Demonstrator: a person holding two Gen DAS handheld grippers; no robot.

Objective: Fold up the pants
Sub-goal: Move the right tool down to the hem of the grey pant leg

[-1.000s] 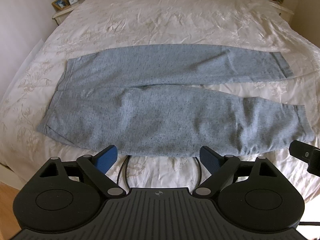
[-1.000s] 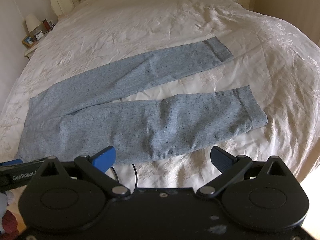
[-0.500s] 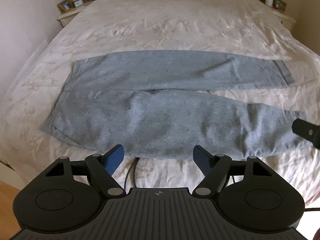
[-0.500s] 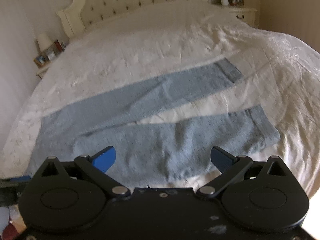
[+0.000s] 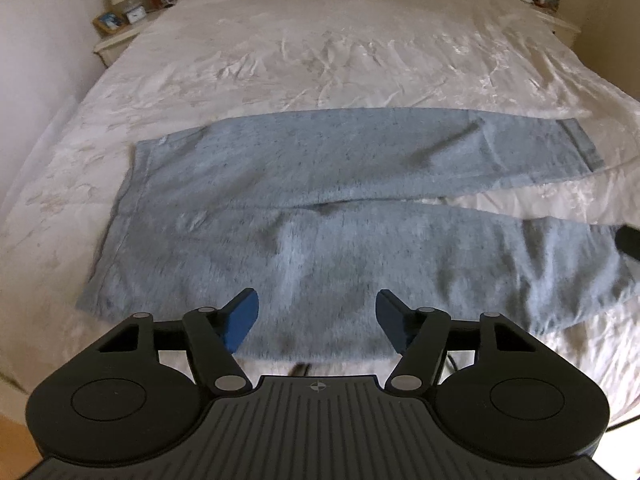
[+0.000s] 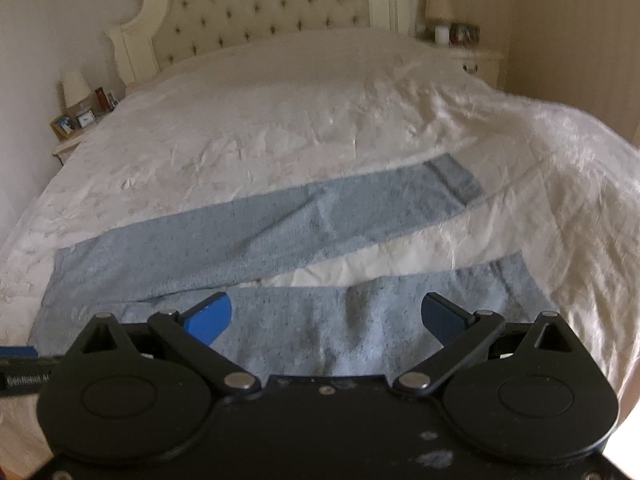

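Observation:
Light blue-grey pants lie flat on the white bedspread, waistband to the left, both legs running right and splayed apart at the cuffs. My left gripper is open and empty, hovering over the near leg's front edge near the thigh. My right gripper is open and empty over the near leg, closer to its cuff end; the pants fill the middle of that view. A dark part of the right gripper shows at the left wrist view's right edge.
The bed stretches far behind the pants, with a tufted headboard. Nightstands with lamps and small items stand at the far left and far right. The bed's near edge lies just under both grippers.
Both grippers have moved forward and lower over the near leg. The right wrist view has tilted up, bringing the headboard into view. Both stay open.

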